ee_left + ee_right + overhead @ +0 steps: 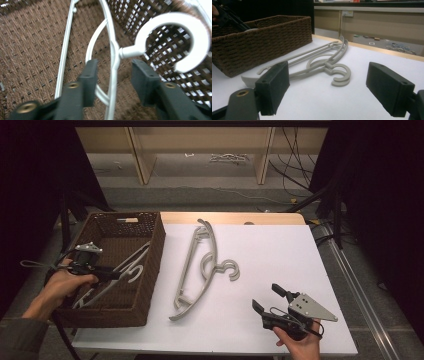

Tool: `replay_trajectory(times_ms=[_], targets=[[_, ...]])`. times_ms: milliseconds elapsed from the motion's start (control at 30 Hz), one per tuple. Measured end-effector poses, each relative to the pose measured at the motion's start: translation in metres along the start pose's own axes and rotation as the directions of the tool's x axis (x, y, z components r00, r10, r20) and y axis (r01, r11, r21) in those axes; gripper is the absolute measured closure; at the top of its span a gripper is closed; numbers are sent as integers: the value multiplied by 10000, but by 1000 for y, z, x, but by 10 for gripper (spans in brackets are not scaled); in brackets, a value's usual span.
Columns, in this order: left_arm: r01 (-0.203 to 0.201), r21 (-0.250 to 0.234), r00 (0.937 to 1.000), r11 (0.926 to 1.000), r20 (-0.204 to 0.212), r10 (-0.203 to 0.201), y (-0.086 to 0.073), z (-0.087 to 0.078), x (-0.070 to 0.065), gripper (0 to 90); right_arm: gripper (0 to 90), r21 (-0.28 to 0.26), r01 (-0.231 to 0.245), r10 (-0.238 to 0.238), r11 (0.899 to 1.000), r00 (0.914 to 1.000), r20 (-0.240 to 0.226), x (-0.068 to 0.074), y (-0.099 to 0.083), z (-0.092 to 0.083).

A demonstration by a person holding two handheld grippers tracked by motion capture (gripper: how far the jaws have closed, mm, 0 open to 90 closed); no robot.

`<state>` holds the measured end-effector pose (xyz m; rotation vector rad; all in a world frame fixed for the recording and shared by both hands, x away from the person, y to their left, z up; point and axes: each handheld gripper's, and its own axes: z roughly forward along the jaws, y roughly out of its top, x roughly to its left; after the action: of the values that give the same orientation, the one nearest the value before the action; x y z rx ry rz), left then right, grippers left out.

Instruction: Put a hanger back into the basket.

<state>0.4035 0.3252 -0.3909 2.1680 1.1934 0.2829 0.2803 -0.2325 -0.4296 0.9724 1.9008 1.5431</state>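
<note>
Left gripper (111, 274): I have it reaching into the basket from my left hand (62, 285); in its own view the jaws stand apart, one on each side of the white hanger's thin neck, and I see no pad (89, 75) pressing it, so I read it as released.

White hanger (113, 62): it lies inside the basket, its neck running between my left fingers, its round hook (192, 42) just beyond the pad on that view's right, against the basket wall. Its thin bar (65, 47) runs past the outer side of the other pad.

Basket (155, 255): brown wicker, sitting on the left part of the table, all around my left fingers; in the right gripper view it stands well ahead and to the left (274, 37).

Right gripper (270, 300): my right hand (300, 342) holds it over the near right part of the table, jaws spread wide, gripping nothing.

Grey hangers (200, 267): they lie flat on the white tabletop just beside the basket, well ahead of my right fingers; in the right gripper view the hooks (340, 73) sit in the gap between the two pads, farther off.

Table (270, 250): white top, bare under and beside my right fingers.
</note>
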Motion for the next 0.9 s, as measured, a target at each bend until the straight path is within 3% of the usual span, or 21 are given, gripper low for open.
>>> replay_trajectory(times_ms=[100, 200, 333, 467, 500, 533, 700, 767, 800, 900], targets=[[8, -60, 9999, 10000, -159, -9, 4, -9, -5, 387, 199, -50, -58, 58, 10000, 9999, -109, 0, -1, 1], [737, -536, 9959, 9958, -483, -763, 10, -20, -12, 327, 198, -158, -55, 53, 9999, 10000, -82, 0, -1, 1], [624, -900, 9964, 9940, -511, -672, 16, -33, -21, 276, 198, -40, 5, -5, 10000, 10000, -23, 0, 0, 0], [733, -1850, 9953, 9800, -481, -835, 21, -39, -35, 243, 198, -22, -63, 62, 10000, 9999, -128, 0, -1, 1], [946, -2330, 9935, 9679, -394, -1066, 22, -38, -42, 231, 197, -53, -66, 65, 10000, 9999, -116, 0, -1, 0], [935, -2437, 9940, 9653, -328, -1046, 23, -39, -45, 231, 197, 73, 5, -5, 10000, 10000, -21, 0, 0, -1], [1024, -3715, 9937, 9228, -46, -1121, 24, -37, -70, 199, 197, 75, 18, -18, 10000, 10000, -27, 0, 0, -1], [1207, -4230, 9922, 8980, 229, -1226, 23, -36, -80, 216, 197, -87, 23, -23, 10000, 10000, 7, 0, 0, 0], [1238, -4398, 9918, 8895, 268, -1248, 22, -36, -84, 211, 197, -54, 2, -2, 10000, 10000, -3, 0, 0, 0], [1097, -4804, 9937, 8702, 311, -1081, 21, -35, -95, 207, 197, -97, 22, -22, 10000, 10000, -10, 0, 0, 0]])
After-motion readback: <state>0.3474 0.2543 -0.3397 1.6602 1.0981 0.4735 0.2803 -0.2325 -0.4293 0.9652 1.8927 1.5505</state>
